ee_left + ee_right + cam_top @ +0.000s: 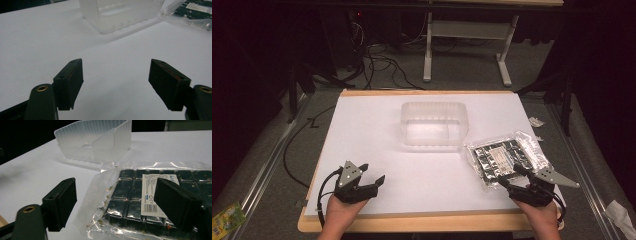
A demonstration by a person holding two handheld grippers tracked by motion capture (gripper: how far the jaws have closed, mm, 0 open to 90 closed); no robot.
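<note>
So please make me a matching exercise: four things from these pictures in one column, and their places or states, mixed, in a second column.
1. tub
2. packet
3. left gripper
4. right gripper

a. open, over bare white board
b. open, at the packet's near edge
c. clear, empty, at mid-board
d. flat, to the right of the tub

Pairs: 1-c, 2-d, 3-a, 4-b

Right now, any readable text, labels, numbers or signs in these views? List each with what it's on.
None can be read.
White paper label on the clear plastic packet of dark squares: lines of small print, a barcode and a blue mark, all too blurred to read.
Frosted translucent plastic container: no markings visible.
</note>
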